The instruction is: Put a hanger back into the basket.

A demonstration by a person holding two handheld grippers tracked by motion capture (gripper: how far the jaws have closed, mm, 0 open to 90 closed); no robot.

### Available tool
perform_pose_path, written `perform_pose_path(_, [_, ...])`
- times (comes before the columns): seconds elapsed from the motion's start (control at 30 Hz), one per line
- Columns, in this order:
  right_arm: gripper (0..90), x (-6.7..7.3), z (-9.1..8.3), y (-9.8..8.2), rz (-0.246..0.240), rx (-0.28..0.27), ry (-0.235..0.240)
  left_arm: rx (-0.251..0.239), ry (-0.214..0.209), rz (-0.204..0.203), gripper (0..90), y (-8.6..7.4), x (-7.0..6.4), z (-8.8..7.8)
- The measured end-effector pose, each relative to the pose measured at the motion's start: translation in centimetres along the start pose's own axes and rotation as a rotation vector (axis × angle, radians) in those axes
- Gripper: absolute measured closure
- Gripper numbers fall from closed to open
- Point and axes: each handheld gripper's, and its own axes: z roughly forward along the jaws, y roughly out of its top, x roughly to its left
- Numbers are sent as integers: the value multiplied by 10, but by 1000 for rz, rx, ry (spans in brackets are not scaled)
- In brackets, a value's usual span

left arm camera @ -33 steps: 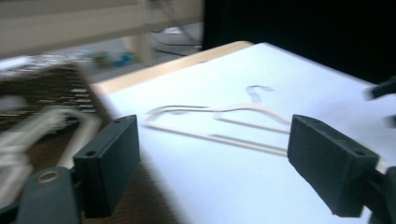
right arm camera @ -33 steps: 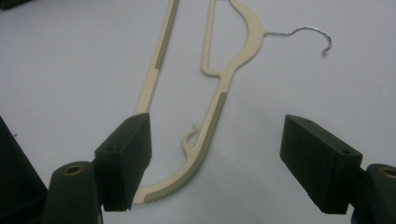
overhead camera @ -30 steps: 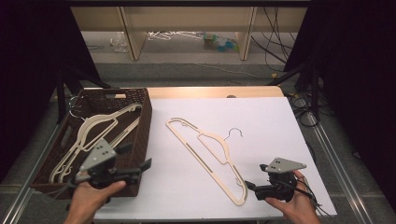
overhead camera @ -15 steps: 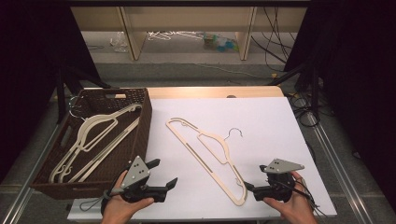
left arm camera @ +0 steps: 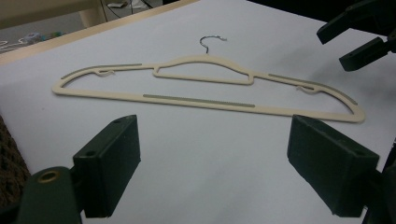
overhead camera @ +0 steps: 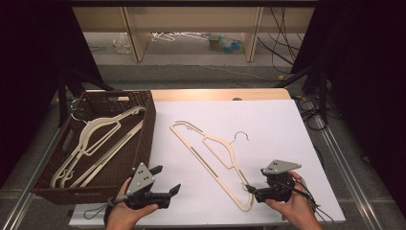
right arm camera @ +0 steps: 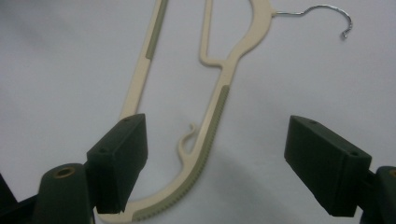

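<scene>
A cream hanger (overhead camera: 210,155) with a metal hook (overhead camera: 242,136) lies flat on the white table (overhead camera: 268,124), running diagonally. My left gripper (overhead camera: 166,179) stands open near the front edge, left of the hanger, with nothing between its jaws; in its own view the hanger (left arm camera: 205,100) lies ahead of the left gripper (left arm camera: 229,172). My right gripper (overhead camera: 251,190) is open at the hanger's near curved end. In the right gripper view that end of the hanger (right arm camera: 212,126) lies between the open jaws of the right gripper (right arm camera: 224,168), close to the left one.
A brown woven basket (overhead camera: 146,120) at the table's left holds several cream hangers (overhead camera: 95,143). The right gripper's jaws (left arm camera: 332,49) show at the top right of the left gripper view. Cables (overhead camera: 311,120) hang off the table's right side. A low shelf (overhead camera: 191,28) stands behind.
My left gripper has moved right, from over the basket's near corner to over the white table at the front edge. The right gripper and the hanger have stayed put.
</scene>
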Motion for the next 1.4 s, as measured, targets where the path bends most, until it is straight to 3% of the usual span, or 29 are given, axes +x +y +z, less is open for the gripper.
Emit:
perform_pose_path(0.1, [235, -2, 9, 7, 0, 31, 7, 2, -5, 21, 173, 0, 1, 0])
perform_pose_path(0.23, [283, -4, 27, 14, -1, 51, -6, 8, -2, 9, 173, -1, 1, 0])
perform_pose_path(0.37, [350, -8, 41, 23, -2, 112, -1, 12, 0, 5, 175, -2, 2, 0])
perform_pose_path(0.77, [481, -14, 71, 40, -20, 220, 3, 22, -5, 6, 182, -4, 3, 1])
perform_pose_path(0.8, [501, -15, 72, 40, -26, 222, 1, 23, -6, 25, 182, -3, 4, 1])
perform_pose_path(0.87, [521, -14, 73, 43, -15, 248, -3, 22, -10, 3, 182, -4, 3, 1])
perform_pose_path(0.97, [534, -14, 74, 47, -21, 277, -4, 26, -13, 3, 181, -5, 3, 1])
perform_pose_path(1.1, [626, -12, 73, 49, -19, 320, 2, 27, -7, 7, 182, -4, 4, 0])
perform_pose_path(1.23, [627, -12, 73, 51, 32, 347, 7, 36, -15, 5, 182, -5, 3, 1])
perform_pose_path(1.27, [627, -12, 73, 52, 34, 357, 1, 40, -17, 21, 182, -6, 4, 1])
perform_pose_path(1.4, [631, -9, 74, 54, 32, 385, -15, 35, -16, 8, 183, -6, 4, 1])
